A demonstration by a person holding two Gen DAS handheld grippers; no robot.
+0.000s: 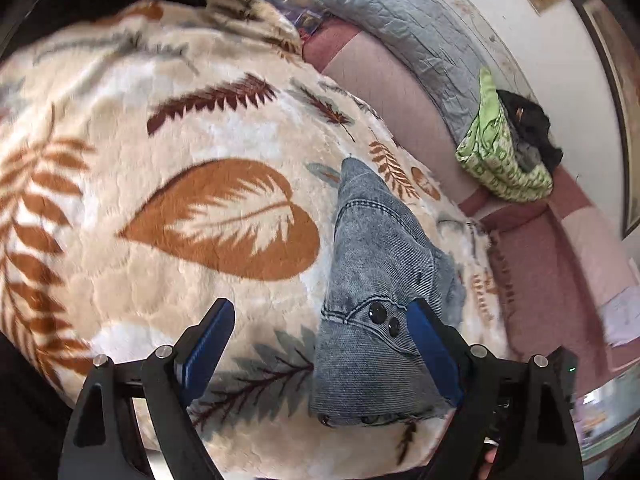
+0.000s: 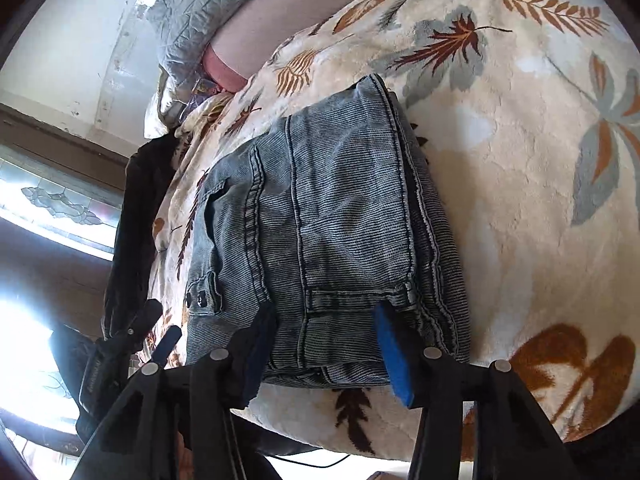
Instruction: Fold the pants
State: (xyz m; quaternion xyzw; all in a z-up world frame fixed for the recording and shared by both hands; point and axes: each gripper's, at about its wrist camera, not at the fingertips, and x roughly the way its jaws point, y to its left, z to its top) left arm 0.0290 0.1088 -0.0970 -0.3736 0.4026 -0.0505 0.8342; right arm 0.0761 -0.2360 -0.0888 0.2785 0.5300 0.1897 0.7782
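Observation:
The pants are washed blue-grey jeans (image 2: 332, 220), lying folded into a compact stack on a cream blanket with leaf print (image 2: 520, 152). In the left wrist view the jeans (image 1: 376, 280) show as a narrow folded pile with two dark buttons. My left gripper (image 1: 320, 320) is open, its right finger beside the jeans' edge, its left finger over bare blanket (image 1: 160, 160). My right gripper (image 2: 324, 328) is open, its blue pads on either side of the near edge of the stack. The left gripper also shows in the right wrist view (image 2: 156, 332) at the stack's left.
A grey quilted pillow (image 1: 420, 28) and a green patterned cloth with dark clothes (image 1: 508, 148) lie on the pink sheet (image 1: 536, 272) along the wall. A dark garment (image 2: 136, 220) hangs at the bed's left edge by a window.

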